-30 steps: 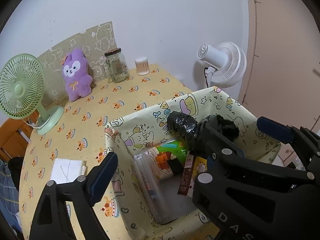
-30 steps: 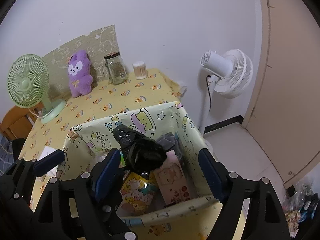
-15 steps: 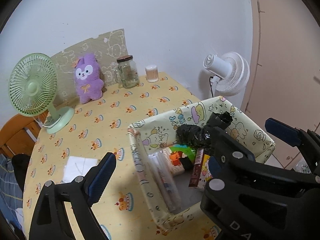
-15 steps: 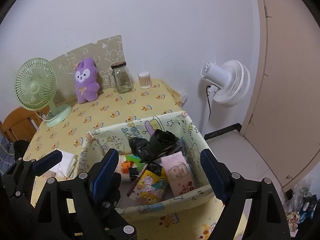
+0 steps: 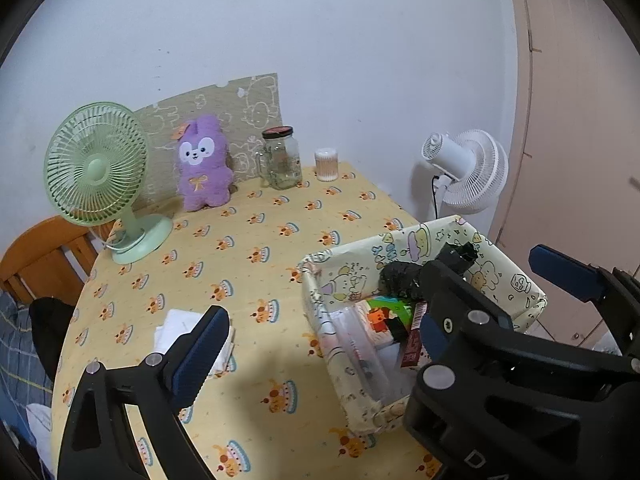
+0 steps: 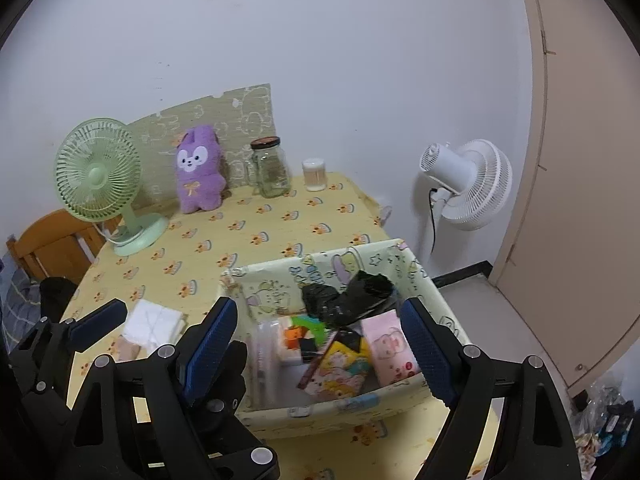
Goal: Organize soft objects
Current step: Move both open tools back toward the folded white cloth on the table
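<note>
While both grippers hang open and empty, the purple plush (image 6: 199,170) waits upright at the tabletop's far edge.
Soft and light: left gripper (image 5: 384,308), right gripper (image 6: 320,344) should squeeze its belly.

A purple plush rabbit (image 6: 199,170) with a white face sits on a yellow tablecloth (image 6: 256,236) printed with orange cakes, beside a pale green fan (image 6: 100,176). A cream box (image 6: 280,284) patterned with pastel cartoons holds a black bag (image 6: 348,296) and a pink pack (image 6: 390,346). A white fan (image 6: 468,184) stands beyond.
</note>
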The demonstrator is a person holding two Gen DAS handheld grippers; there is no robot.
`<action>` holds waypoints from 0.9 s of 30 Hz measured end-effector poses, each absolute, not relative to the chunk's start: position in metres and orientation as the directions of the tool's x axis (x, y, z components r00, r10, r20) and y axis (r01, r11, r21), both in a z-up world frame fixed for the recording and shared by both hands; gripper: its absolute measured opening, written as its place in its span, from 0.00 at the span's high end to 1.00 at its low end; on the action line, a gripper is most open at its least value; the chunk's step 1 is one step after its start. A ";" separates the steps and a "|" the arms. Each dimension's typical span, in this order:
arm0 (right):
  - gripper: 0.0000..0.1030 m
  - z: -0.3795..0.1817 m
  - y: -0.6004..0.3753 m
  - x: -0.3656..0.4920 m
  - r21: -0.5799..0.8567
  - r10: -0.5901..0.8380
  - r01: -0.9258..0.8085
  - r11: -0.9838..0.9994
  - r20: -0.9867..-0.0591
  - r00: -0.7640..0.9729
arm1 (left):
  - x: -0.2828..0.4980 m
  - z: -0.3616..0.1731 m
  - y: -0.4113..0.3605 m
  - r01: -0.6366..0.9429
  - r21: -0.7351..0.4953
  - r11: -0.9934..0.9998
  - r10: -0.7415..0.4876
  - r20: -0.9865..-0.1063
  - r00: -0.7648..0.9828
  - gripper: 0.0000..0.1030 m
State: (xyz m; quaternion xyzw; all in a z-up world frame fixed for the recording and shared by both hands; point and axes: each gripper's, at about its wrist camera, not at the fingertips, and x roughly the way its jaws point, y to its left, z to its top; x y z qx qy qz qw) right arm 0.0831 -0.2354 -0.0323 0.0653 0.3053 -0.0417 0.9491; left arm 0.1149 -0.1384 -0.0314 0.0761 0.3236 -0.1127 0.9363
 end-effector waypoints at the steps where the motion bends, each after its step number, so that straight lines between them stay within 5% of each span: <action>1: 0.16 -0.031 -0.232 0.082 0.095 -0.039 0.115 0.989 -0.582 0.812 | 0.114 -0.031 -0.136 0.258 0.068 0.964 -0.161 -0.621 0.767 0.05; 27: 0.16 -0.021 -0.158 0.081 0.073 0.052 -0.013 0.997 -0.557 0.829 | 0.102 -0.024 -0.063 0.148 0.050 0.988 -0.092 -0.585 0.806 0.05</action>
